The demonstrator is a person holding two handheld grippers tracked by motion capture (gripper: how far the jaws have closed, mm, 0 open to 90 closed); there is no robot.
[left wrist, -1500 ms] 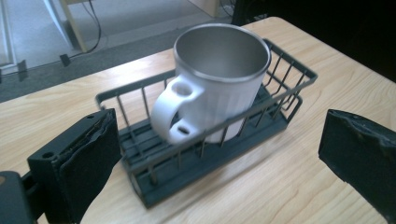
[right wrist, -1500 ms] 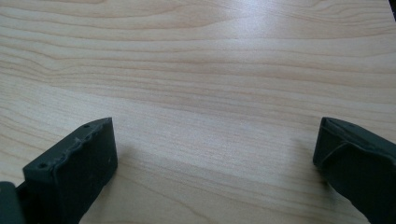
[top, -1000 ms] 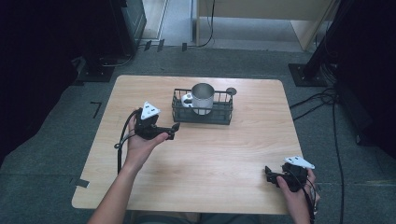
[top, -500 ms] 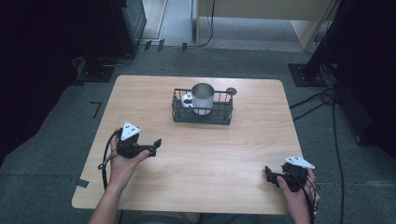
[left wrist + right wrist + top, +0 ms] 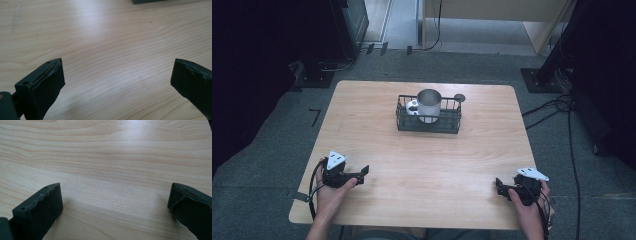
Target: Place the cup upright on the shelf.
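Resting near the table's (image 5: pixel 377 125) front-left corner, our left gripper (image 5: pixel 360 175) lay with its jaws spread wide, nothing between them. We saw the mug (image 5: pixel 429 103) standing upright in the wire basket (image 5: pixel 404 121) by the middle of the far edge, well apart from both grippers. At the front-right corner our right gripper (image 5: pixel 501 188) sat released too, jaws parted over bare wood.

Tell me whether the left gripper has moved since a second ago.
Yes. The left gripper has pulled back from beside the wire basket toward the table's near left edge; jaws open, holding nothing.
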